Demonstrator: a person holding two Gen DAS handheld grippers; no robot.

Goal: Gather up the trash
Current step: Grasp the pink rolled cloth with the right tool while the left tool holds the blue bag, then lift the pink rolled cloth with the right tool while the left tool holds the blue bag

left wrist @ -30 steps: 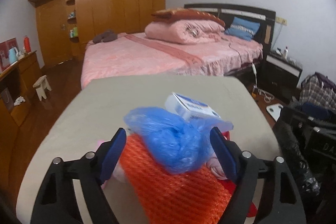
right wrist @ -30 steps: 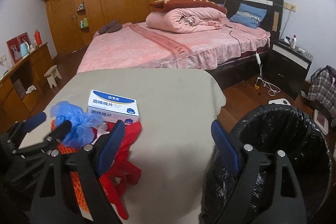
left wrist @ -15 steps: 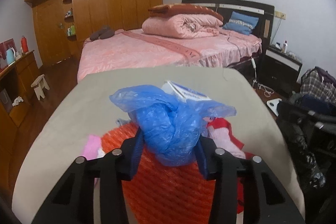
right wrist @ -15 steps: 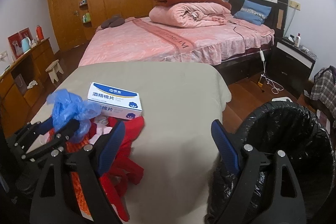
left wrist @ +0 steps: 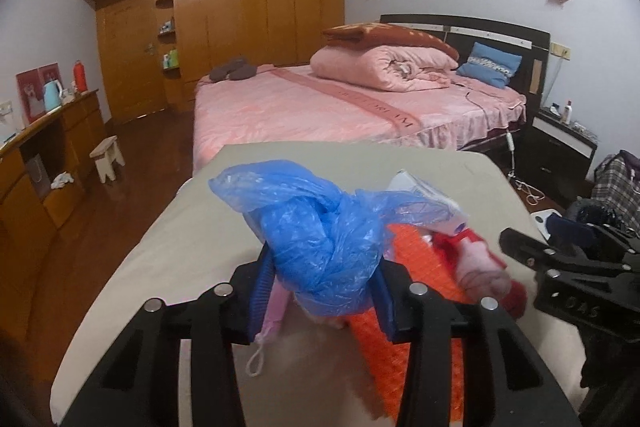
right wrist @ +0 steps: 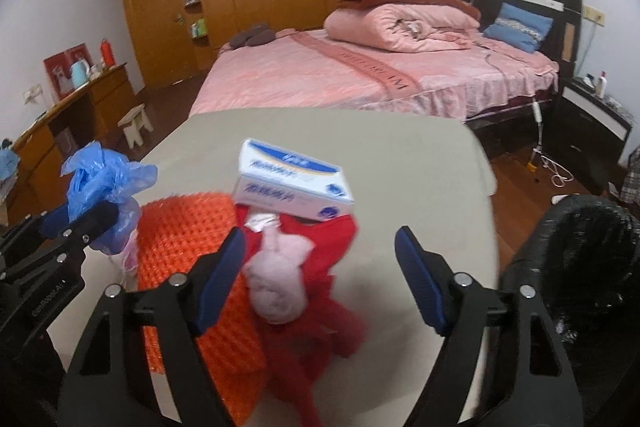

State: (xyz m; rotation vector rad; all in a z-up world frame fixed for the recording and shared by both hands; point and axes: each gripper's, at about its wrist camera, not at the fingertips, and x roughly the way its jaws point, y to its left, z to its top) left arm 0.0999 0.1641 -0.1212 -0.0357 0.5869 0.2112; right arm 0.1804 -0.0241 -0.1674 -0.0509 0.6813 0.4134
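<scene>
Table [right wrist: 420, 163], beige cloth cover, rounded corners. Directly on it: orange mesh netting [right wrist: 188, 247], near-left area; red fabric item [right wrist: 320, 311] just right of netting, touching it. Pale pink wad [right wrist: 280, 283] sits on red fabric. White-blue box [right wrist: 294, 183] rests tilted on red fabric's far edge. Far half of cloth bare. Wood floor [right wrist: 516, 179] beyond right edge.

My left gripper [left wrist: 324, 291] is clamped on the blue bag [left wrist: 320, 227], lifted above the table [left wrist: 180, 227]. Under it lie an orange mesh [left wrist: 416, 259], a pink cloth [left wrist: 480, 267] on red fabric [left wrist: 516, 291], and a white box [left wrist: 424, 195] partly behind the bag. A pink cord [left wrist: 268, 331] dangles beside my left finger. My right gripper [left wrist: 576, 271] shows at the right edge. Beyond stands the bed [left wrist: 320, 103].
</scene>
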